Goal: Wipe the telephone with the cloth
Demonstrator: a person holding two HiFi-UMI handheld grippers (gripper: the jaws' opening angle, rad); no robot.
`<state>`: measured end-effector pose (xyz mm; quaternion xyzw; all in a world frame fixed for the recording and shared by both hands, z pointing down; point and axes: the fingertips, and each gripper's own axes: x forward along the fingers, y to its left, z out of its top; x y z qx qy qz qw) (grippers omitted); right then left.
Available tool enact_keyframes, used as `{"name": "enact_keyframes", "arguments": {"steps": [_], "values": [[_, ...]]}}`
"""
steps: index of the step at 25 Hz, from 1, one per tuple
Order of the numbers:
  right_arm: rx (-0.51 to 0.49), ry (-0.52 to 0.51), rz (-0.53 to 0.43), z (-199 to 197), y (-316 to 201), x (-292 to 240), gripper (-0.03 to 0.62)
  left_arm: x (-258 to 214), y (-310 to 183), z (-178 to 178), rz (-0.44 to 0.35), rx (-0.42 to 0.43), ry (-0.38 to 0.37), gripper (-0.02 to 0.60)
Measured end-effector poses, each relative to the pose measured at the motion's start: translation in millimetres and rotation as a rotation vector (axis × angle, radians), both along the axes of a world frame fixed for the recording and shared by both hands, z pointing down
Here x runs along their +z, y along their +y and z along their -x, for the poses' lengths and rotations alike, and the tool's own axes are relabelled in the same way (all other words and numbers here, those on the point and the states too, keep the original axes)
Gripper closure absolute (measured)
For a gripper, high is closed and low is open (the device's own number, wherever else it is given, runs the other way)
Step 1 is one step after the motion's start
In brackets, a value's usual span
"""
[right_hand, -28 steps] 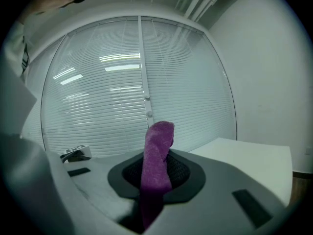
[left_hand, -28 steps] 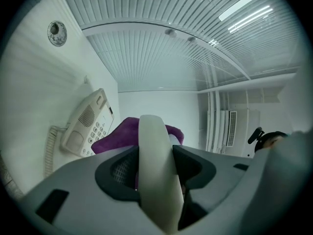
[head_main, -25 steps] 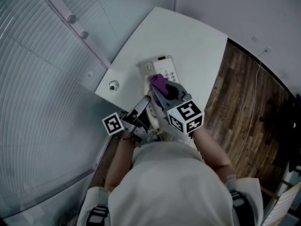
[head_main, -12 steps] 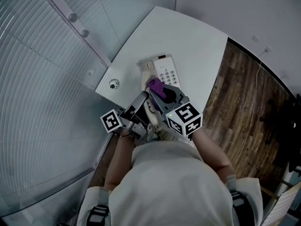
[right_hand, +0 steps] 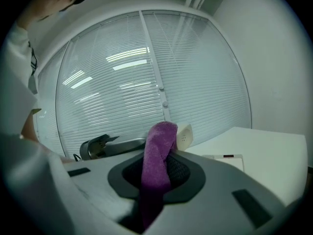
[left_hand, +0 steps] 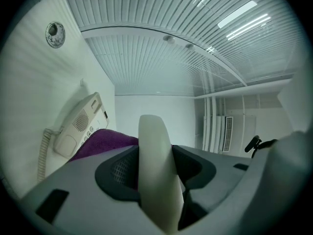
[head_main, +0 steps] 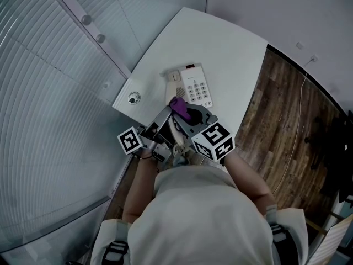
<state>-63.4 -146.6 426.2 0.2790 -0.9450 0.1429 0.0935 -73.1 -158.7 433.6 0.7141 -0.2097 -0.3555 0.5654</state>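
Observation:
A cream telephone base [head_main: 193, 85] with a keypad lies on the white table [head_main: 220, 43]. My left gripper [head_main: 165, 118] is shut on the cream handset [left_hand: 156, 165], holding it lifted just in front of the base, jaws pointing slightly up. The coiled cord [left_hand: 44, 148] hangs beside the base [left_hand: 78, 124]. My right gripper [head_main: 184, 112] is shut on a purple cloth [right_hand: 157, 153], which rests against the handset's upper end [right_hand: 186, 135]. The cloth [head_main: 178, 106] sits just near of the keypad.
A round metal grommet [head_main: 133, 98] sits near the table's left corner. A glass wall with blinds [head_main: 44, 93] runs close along the left. The table's right edge drops to a wood floor [head_main: 276, 120]. A person's torso fills the bottom of the head view.
My right gripper has drawn the cloth back off the keypad toward the person and onto the handset. The keypad now shows in full. The left gripper has kept still.

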Motion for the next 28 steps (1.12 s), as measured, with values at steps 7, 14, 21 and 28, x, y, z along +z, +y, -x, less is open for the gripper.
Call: {"name": "enact_keyframes", "arguments": {"steps": [7,14,21,28], "values": [[-0.018,-0.011,0.013,1.4,5.8,-1.0,0.534,-1.1,1.7,2.1,0.000,-0.012,-0.002,0.356],[-0.026,-0.020,0.035,0.5,13.4,2.3,0.534,0.8,1.8,4.4,0.010,-0.034,-0.005,0.356],[-0.057,-0.017,0.034,-4.0,24.9,2.0,0.534,1.4,2.4,8.1,0.017,-0.058,-0.001,0.356],[-0.111,-0.018,0.027,-2.5,40.7,0.3,0.534,2.4,1.4,11.7,0.020,-0.082,-0.015,0.356]]}}
